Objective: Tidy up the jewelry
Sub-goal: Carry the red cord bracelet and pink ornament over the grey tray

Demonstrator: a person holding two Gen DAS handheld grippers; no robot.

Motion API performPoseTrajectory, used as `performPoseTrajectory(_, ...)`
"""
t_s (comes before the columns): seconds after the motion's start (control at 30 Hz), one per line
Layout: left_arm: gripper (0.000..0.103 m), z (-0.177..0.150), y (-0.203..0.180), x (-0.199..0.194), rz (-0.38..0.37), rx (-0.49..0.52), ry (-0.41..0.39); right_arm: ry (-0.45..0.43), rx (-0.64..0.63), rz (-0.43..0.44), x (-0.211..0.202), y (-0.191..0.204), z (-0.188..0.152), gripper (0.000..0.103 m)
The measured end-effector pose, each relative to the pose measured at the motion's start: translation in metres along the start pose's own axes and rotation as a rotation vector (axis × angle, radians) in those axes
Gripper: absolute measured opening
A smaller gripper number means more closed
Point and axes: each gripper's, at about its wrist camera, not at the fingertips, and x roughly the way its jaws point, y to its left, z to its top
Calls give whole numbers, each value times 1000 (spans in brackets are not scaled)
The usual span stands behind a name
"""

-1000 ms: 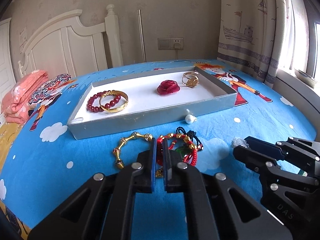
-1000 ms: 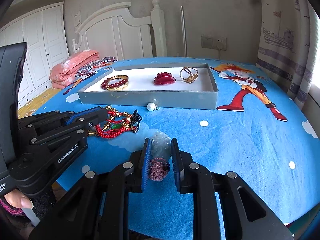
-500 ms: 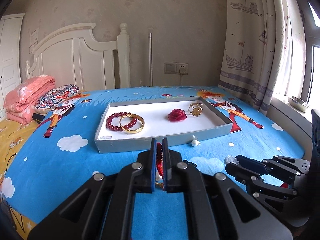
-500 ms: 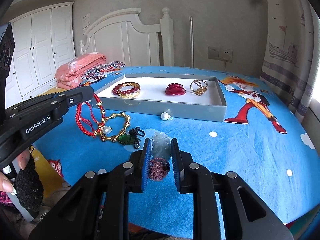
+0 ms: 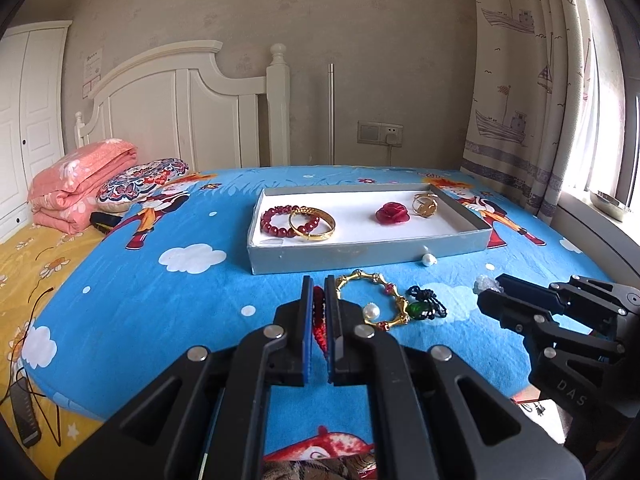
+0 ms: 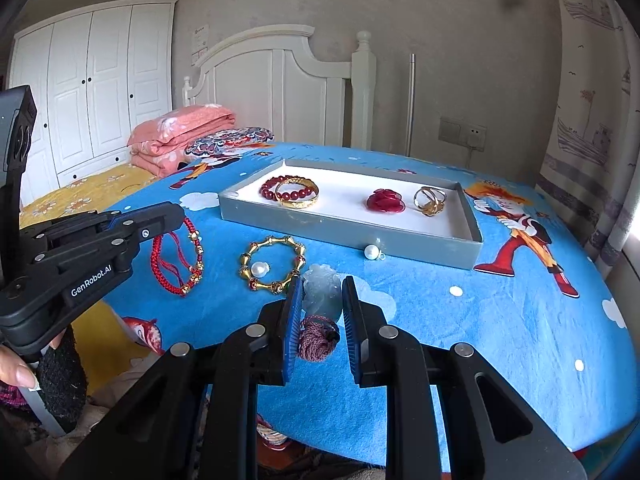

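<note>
Left gripper [image 5: 316, 308] — jaws pinched tight on a red braided cord bracelet [image 6: 176, 260] with small gold beads. In the right wrist view the bracelet hangs in a loose loop below the jaws, clear of the bedspread.

Right gripper [image 6: 320, 312] — jaws narrow, clamped on a pale jade-like carved pendant [image 6: 322, 290] whose mauve knotted cord [image 6: 316, 338] bunches between the pads behind it. The pendant stands roughly upright, its long axis running along the fingers.

Grey tray [image 6: 344, 228], white-lined — lies ahead of both grippers, across the blue cartoon bedspread [image 6: 500, 320], its long side facing them. It holds a dark red bead bracelet [image 6: 280, 188] overlapped by a gold bangle [image 6: 298, 196] at the left end, then a red rose ornament [image 6: 386, 200], then a gold ring [image 6: 430, 200] towards the right end.

Loose items between grippers and tray: a gold bamboo-link bracelet [image 6: 274, 266] with a pearl [image 6: 259, 269] lying inside its ring, a green stone on black cord [image 5: 424, 306], and a second pearl [image 6: 371, 251] just beside the tray's near wall.

Governing relation — both held pieces must travel forward over the near wall. The left gripper faces the left half, already crowded; the right gripper sits nearer the open white floor between the bangle and the rose ornament, judged the readier drop spot.
</note>
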Motion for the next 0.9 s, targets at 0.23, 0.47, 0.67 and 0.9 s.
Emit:
performPoseTrajectory(0.23, 5, -2, -2, -2, 19, 14, -11, 3, -14, -15, 3, 7, 3, 20)
performPoseTrajectory(0.47, 5, -1, -2, 2, 60, 5, -6, 1, 15, -48, 8, 5, 13, 20)
performPoseTrajectory(0.67, 5, 12, 0, 12, 79, -1, -5, 0, 46, -75, 18, -4, 30, 20)
performPoseTrajectory(0.9, 5, 38, -11, 28, 110, 25, -17, -11, 72, -108, 32, -15, 52, 20)
